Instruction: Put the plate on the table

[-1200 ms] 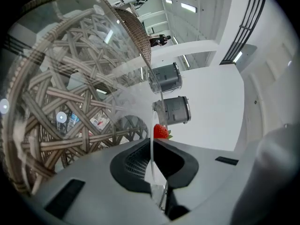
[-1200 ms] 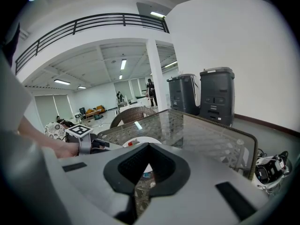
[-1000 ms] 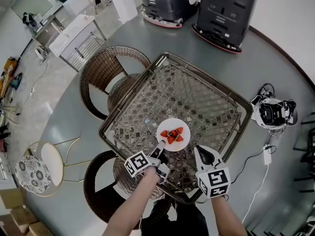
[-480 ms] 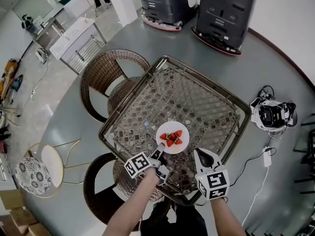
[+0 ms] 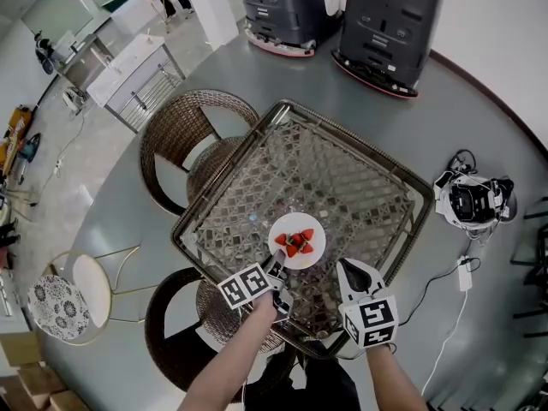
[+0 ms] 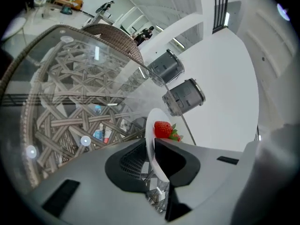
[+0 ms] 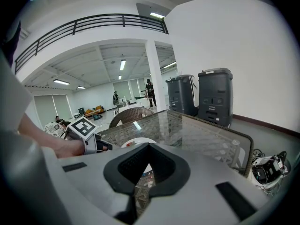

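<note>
A small white plate [image 5: 297,241] with a few red strawberries [image 5: 294,243] is over the near part of the glass-topped wicker table [image 5: 342,157]. I cannot tell whether it touches the glass. My left gripper [image 5: 276,268] is shut on the plate's near rim. In the left gripper view the plate [image 6: 151,146] stands edge-on between the jaws, with one strawberry [image 6: 163,129] beyond them. My right gripper [image 5: 351,274] hovers at the table's near edge, to the right of the plate, shut and holding nothing. The right gripper view shows the plate [image 7: 137,142] and the left gripper [image 7: 101,146] ahead to the left.
Two wicker chairs stand at the table's left side [image 5: 184,131] and near-left corner [image 5: 175,336]. Two dark machines [image 5: 390,20] stand beyond the table. A device with cables [image 5: 473,199] lies on the floor at the right, and a patterned stool [image 5: 56,302] at the left.
The left gripper and the plate have shifted very slightly to the left over the table. The right gripper has stayed where it was, still shut.
</note>
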The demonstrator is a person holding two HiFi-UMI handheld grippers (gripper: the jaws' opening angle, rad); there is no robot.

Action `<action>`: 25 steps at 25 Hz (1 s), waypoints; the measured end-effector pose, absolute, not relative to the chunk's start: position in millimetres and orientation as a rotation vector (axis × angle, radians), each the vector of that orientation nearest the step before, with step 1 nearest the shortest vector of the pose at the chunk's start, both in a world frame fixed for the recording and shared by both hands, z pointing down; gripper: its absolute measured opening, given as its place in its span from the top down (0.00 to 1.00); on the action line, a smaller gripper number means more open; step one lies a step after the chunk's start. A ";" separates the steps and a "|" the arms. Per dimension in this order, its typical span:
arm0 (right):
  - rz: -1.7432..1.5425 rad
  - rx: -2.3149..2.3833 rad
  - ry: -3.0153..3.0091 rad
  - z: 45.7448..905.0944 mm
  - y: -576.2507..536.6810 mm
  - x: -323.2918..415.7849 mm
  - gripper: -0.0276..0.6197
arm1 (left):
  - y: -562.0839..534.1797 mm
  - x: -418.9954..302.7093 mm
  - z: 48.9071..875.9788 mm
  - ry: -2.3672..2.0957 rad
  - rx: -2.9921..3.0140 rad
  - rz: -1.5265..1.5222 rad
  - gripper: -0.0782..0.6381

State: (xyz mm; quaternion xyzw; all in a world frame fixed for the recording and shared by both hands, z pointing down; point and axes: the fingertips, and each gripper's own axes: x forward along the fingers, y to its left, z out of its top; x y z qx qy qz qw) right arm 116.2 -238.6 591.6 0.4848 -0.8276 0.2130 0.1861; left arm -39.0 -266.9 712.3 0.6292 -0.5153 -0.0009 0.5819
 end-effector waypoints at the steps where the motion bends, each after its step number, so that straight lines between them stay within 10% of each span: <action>1: 0.602 1.364 -2.331 592.1 -238.1 116.4 0.95 | -266.5 -39.3 713.7 -1.217 1.471 0.028 0.83; 25: 0.632 1.371 -2.346 590.5 -232.4 129.2 0.95 | -260.1 -47.2 719.4 -1.386 1.386 0.298 0.79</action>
